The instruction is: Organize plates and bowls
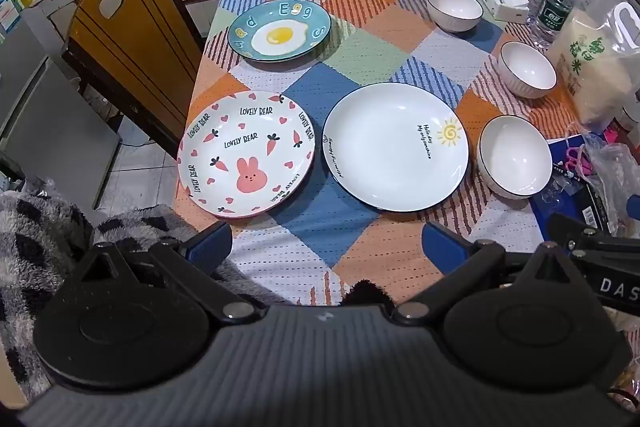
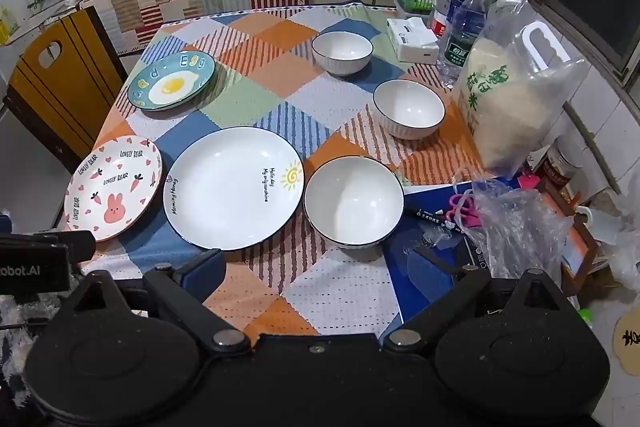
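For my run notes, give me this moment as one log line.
stage: start, nothing stacked | left gripper: open, empty | right gripper: open, empty | nearest white ceramic bowl beside white sun-print plate

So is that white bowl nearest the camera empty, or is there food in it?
Empty. The nearest bowl stands upright on the tablecloth, and its white inside shows bare to the bottom in both views, with only light glare.
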Available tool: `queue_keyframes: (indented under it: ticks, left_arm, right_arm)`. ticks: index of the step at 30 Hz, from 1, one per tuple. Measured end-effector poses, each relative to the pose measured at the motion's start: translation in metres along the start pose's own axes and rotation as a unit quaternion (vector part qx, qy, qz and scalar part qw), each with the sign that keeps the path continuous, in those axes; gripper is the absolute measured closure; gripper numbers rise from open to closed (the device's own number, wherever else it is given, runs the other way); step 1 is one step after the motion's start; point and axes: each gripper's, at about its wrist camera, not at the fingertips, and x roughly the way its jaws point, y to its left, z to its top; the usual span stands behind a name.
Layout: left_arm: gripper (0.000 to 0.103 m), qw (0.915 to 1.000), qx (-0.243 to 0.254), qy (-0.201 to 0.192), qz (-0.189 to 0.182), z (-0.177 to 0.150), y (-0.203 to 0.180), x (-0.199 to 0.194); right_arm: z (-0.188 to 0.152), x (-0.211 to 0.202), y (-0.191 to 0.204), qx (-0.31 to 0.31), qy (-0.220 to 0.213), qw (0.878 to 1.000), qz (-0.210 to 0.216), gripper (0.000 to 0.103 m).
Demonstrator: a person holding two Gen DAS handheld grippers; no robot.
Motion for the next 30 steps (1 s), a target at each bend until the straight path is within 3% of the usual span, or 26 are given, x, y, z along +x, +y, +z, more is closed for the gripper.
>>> queue_keyframes:
  ticks: [6,20,25,30]
  left_arm:
    - [0.0,1.0,-0.001,0.003,-0.004,0.002,0.01,0.006]
    - [0.0,0.9987,-0.03,-0.036,0.02,-0.007,0.013,0.002]
    - [0.0,0.998,-0.046,-0.044,0.0,-0.01,0.019,0.004]
    - [0.0,0.9977,-0.048,-0.046,0.01,-0.013,0.022,0.006]
  right_arm:
    - [-0.001,0.004,0.002,-0.006,0.0,1.0,-0.003,0.004]
    - [-0.001,0.01,0.009,-0.019,0.002,1.0,0.0,0.004]
    - [-0.002,0.012,0.012,-0.025,0.0,1.0,-0.002,0.004]
    - [-0.003,0.012,0.013,-0.022,0.0,1.0,0.001,0.004]
